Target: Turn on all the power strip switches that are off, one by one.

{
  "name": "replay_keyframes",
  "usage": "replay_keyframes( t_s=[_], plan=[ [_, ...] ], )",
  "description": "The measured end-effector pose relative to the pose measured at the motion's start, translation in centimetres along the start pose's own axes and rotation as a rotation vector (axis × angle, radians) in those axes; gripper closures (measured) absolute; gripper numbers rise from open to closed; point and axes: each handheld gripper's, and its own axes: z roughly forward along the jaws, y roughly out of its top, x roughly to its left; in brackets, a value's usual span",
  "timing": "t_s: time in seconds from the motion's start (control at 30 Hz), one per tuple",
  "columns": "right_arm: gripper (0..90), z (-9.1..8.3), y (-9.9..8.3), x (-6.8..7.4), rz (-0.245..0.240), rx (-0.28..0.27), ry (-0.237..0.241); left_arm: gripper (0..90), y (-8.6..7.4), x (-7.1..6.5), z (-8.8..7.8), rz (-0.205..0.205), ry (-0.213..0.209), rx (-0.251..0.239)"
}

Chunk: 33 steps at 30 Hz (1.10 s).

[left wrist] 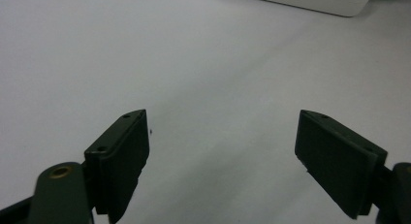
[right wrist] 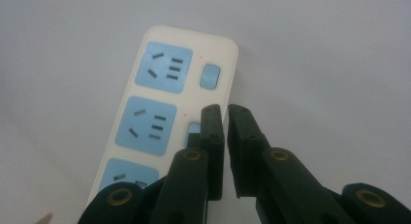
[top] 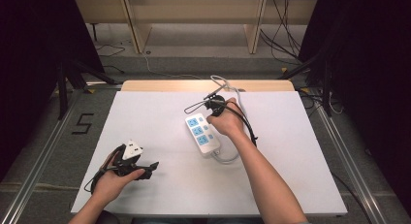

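A white power strip with three blue sockets lies near the middle of the white table, its white cord curling off its near end. My right gripper hangs just above the strip's far half, pointing down. In the right gripper view its jaws stand a narrow slit apart with nothing between them, over a blue switch beside the middle socket of the strip. My left gripper rests low at the near left, wide open and empty. The strip's edge shows far ahead of it.
The table's wooden far edge borders the white sheet. Metal rails run along both sides on the floor, with a black "5" mark at the left. Cables and stand legs lie behind the table.
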Motion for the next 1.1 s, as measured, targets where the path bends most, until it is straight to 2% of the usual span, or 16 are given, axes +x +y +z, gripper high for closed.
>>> replay_keyframes(
  t_s=[0.27,0.43,0.63,0.77,0.87,1.0,1.1],
  plan=[
    [79.9,-0.6,-2.2,-0.7,0.009,-0.008,0.015,19.8,0.0,0.0,0.1,0.002,-0.003,0.008],
    [74.8,-1.1,-3.8,-1.2,0.019,-0.044,0.029,19.8,0.0,0.0,0.1,-0.003,-0.002,0.010],
    [70.0,-2.7,-6.8,-2.0,0.051,-0.104,0.046,19.8,0.0,0.0,0.1,-0.010,-0.002,0.006],
    [64.5,-4.5,-9.5,-2.5,0.035,-0.199,0.064,19.8,-0.1,0.1,0.1,-0.012,-0.001,0.007],
    [60.8,-6.1,-12.6,-2.7,0.030,-0.271,0.058,19.8,-0.1,0.1,0.1,-0.018,-0.004,0.007],
    [57.7,-7.2,-16.3,-2.8,0.054,-0.332,0.079,19.6,-0.1,0.1,0.1,-0.029,-0.005,0.004],
    [53.9,-7.5,-18.1,-2.9,0.063,-0.357,0.084,19.2,0.0,0.1,0.2,-0.035,-0.007,0.001]
  ],
)
